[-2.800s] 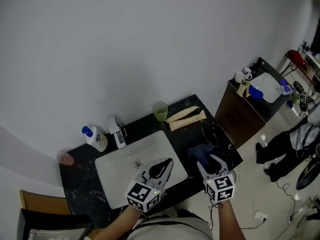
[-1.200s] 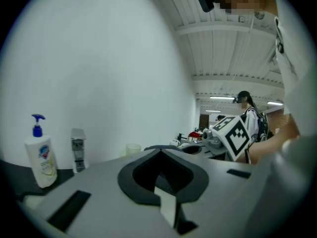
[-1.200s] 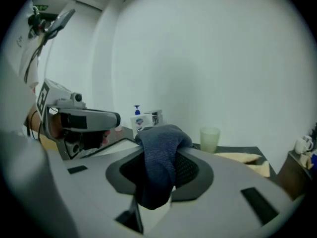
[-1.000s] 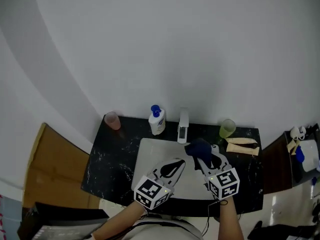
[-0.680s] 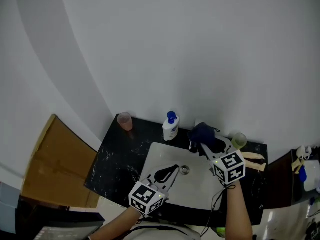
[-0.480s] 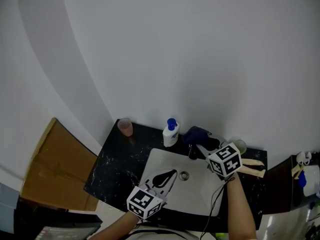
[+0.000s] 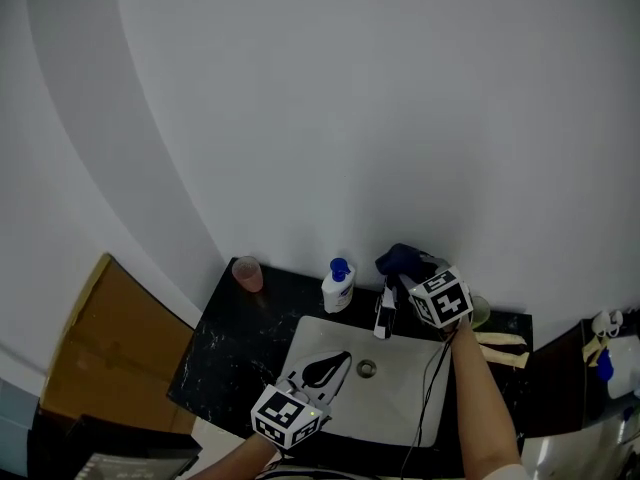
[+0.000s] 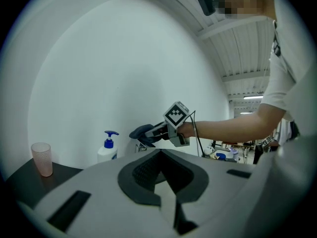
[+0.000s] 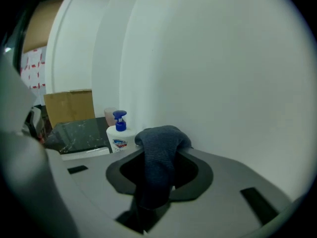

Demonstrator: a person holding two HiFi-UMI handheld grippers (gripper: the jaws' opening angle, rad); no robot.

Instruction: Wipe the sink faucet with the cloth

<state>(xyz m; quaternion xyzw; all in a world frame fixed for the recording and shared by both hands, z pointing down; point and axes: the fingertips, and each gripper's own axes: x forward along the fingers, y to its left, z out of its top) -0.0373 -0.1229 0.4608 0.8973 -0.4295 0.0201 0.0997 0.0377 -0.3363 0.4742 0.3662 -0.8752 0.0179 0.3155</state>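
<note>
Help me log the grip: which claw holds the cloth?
The right claw: the dark blue cloth is pinched between its jaws, near the faucet. The left claw holds nothing.

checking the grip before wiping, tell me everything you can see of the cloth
The cloth is dark blue, a soft knit-looking fabric, bunched into a rounded wad. The right gripper is shut on it; the wad bulges past the jaw tips and a strip runs back between them. It is held just above the faucet, near the wall; contact cannot be told.

washroom corner, white sink [image 7: 380,408] in black marble counter [image 7: 215,358], faucet [image 7: 383,315], soap pump bottle [image 7: 337,286], pink cup [image 7: 247,273]
</note>
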